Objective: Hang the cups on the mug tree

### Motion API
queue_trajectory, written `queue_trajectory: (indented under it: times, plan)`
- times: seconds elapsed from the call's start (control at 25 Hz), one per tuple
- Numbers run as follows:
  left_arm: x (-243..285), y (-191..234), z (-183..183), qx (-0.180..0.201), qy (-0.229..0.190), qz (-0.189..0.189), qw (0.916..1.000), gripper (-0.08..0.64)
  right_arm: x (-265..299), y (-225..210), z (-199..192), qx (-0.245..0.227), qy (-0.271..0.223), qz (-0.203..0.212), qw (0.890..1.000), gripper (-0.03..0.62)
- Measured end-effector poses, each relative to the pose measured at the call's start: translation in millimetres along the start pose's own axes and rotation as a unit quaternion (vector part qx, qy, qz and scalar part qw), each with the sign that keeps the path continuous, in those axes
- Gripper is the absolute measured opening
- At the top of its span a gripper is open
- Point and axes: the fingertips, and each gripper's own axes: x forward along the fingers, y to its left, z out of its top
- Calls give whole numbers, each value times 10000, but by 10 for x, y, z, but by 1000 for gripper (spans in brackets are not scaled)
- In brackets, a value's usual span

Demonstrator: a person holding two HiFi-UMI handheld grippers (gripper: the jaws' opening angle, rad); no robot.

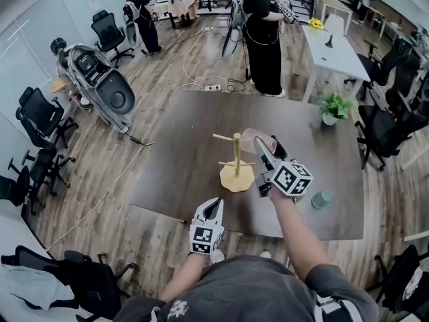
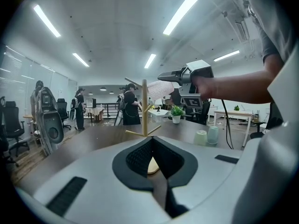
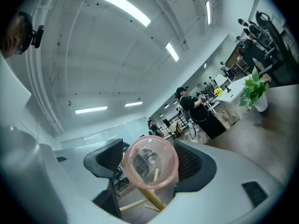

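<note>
Between the right tongs [image 3: 148, 168], a translucent pink cup [image 3: 150, 160], round, end-on.

The mug tree [image 1: 236, 168] is pale, smooth wood. The pink cup [image 3: 150, 161] is translucent, glossy plastic. The table [image 1: 181, 119] has a dark, matt wood-grain top. The left gripper [image 2: 150, 141] and right gripper [image 3: 152, 151] have matt grey plastic shells with black ribbed pads [image 2: 138, 157].

Potted plant [image 1: 333, 106] on the dark table [image 1: 181, 133]
</note>
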Motion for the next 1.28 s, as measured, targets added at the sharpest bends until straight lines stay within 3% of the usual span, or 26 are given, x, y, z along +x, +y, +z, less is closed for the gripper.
queue_trajectory:
  times: [0.16, 0.4, 0.8, 1.08, 1.28]
  plan:
    - [18, 0, 35, 17, -8, 9, 10000, 8, -90, -7, 41, -58, -69, -39, 10000, 345]
    - [73, -141, 18, 39, 12, -202, 9998, 8, -403, -133, 74, -668, -148, -279, 9973, 347]
    - [177, -367, 29, 100, 63, -460, 9989, 8, -1057, -492, -3, -704, -65, -740, 9948, 347]
    - [206, -456, 5, 106, 116, -562, 9983, 8, -1673, -865, -329, -1458, 398, -1559, 9762, 347]
    - [249, -474, 5, 92, 157, -561, 9983, 8, -2048, -1156, -647, -1610, 804, -2021, 9627, 347]
